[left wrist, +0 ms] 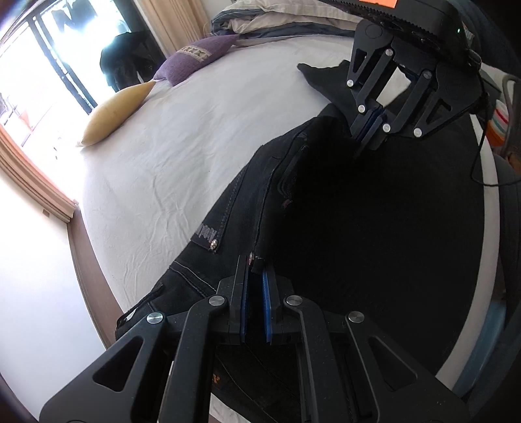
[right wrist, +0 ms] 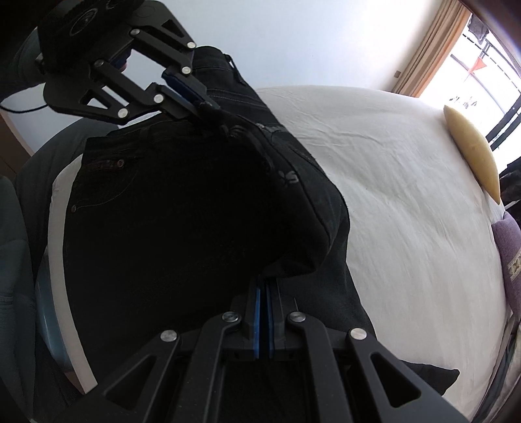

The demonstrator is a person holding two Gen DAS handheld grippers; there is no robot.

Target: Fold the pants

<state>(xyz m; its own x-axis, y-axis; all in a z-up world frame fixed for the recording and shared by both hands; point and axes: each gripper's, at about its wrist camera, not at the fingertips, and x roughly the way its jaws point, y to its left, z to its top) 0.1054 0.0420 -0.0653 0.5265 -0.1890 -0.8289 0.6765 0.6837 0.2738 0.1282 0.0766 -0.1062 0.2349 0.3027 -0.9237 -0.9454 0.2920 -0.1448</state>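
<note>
Black jeans (left wrist: 325, 211) lie on a white bed sheet (left wrist: 169, 156); they also fill the right wrist view (right wrist: 169, 211). My left gripper (left wrist: 255, 270) is shut on the waistband edge near a rivet. My right gripper (right wrist: 263, 283) is shut on a fold of the dark denim further along. Each gripper shows in the other's view: the right gripper (left wrist: 364, 143) pinches cloth at the far end, the left gripper (right wrist: 208, 107) pinches the waistband. The cloth between them is lifted and slack.
A yellow cushion (left wrist: 114, 114) and a purple pillow (left wrist: 195, 58) lie at the bed's far side by the window. Folded bedding (left wrist: 276, 19) is at the head. A cable (left wrist: 478, 162) hangs near the bed's edge.
</note>
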